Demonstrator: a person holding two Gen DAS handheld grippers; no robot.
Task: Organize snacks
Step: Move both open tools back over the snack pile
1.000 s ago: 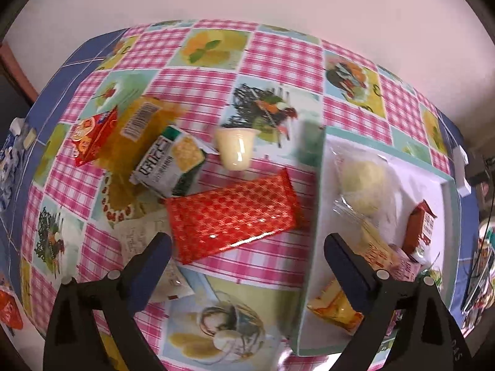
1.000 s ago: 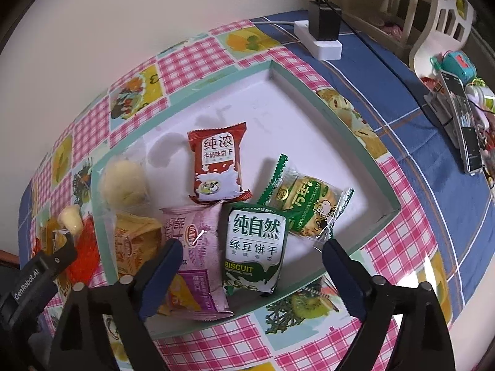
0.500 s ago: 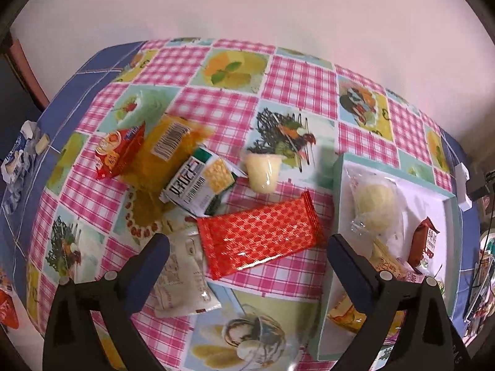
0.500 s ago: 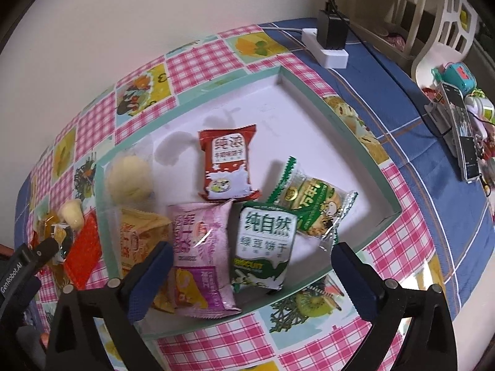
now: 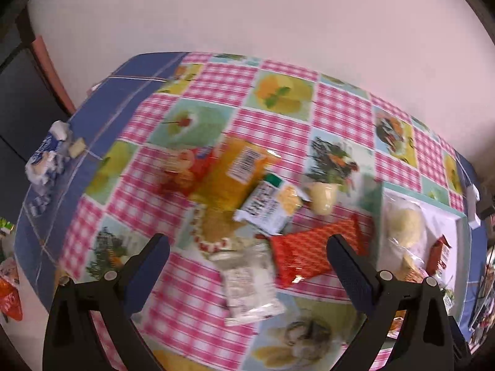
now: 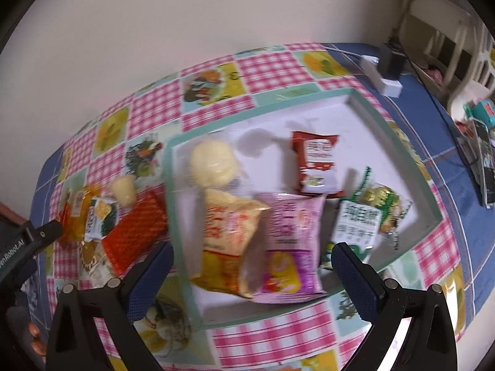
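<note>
Both views are blurred by motion. My left gripper (image 5: 247,244) hangs open above loose snacks on the checked tablecloth: a red packet (image 5: 312,255), a white packet (image 5: 247,281), a green-and-white biscuit pack (image 5: 272,207), a jelly cup (image 5: 323,198) and an orange bag (image 5: 238,170). My right gripper (image 6: 250,253) is open over the white tray (image 6: 173,198), which holds a round bun (image 6: 213,162), a yellow packet (image 6: 229,238), a pink packet (image 6: 287,241), a dark red packet (image 6: 317,160) and green biscuit packs (image 6: 359,219). Neither gripper holds anything.
A white power strip (image 6: 383,77) with a black plug lies beyond the tray. Phones and small items (image 6: 485,154) sit at the right on the blue cloth. Crumpled blue-and-white wrappers (image 5: 46,160) lie near the table's left edge. A wall backs the table.
Both grippers have drawn back and shifted left: the loose snacks now sit mid-frame in the left view, and the tray has slid right in the right view. Both stay empty.
</note>
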